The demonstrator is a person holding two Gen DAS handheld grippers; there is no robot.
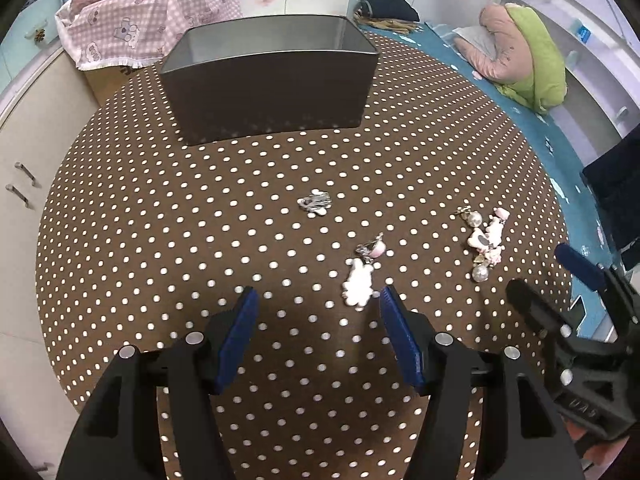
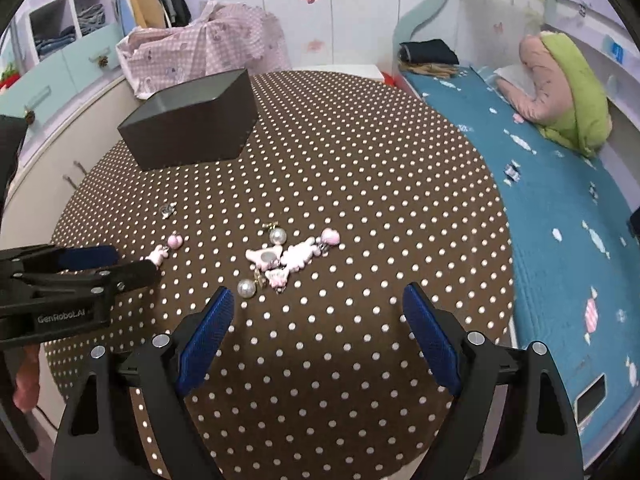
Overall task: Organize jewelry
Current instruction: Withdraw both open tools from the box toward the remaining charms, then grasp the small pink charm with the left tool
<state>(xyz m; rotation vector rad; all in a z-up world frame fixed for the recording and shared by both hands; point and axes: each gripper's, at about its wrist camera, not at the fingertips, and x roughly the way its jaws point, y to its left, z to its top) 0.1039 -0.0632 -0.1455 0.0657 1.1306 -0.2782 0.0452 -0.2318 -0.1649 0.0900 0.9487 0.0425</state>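
Note:
A dark open box (image 1: 272,92) stands at the far side of the round polka-dot table (image 1: 200,240); it also shows in the right wrist view (image 2: 192,120). A silver charm (image 1: 315,203) lies mid-table. A white-and-pink charm (image 1: 360,280) lies just ahead of my left gripper (image 1: 316,300), which is open and empty. A cluster of pink charms and pearls (image 2: 280,258) lies ahead of my right gripper (image 2: 318,300), also open and empty. The cluster shows in the left wrist view (image 1: 486,242) too.
A bed with a blue cover (image 2: 560,220) and a green-pink plush (image 2: 560,88) runs along the right. A pink checked cloth (image 1: 152,12) lies on cabinets behind the box. The right gripper body (image 1: 580,332) shows at the left view's right edge.

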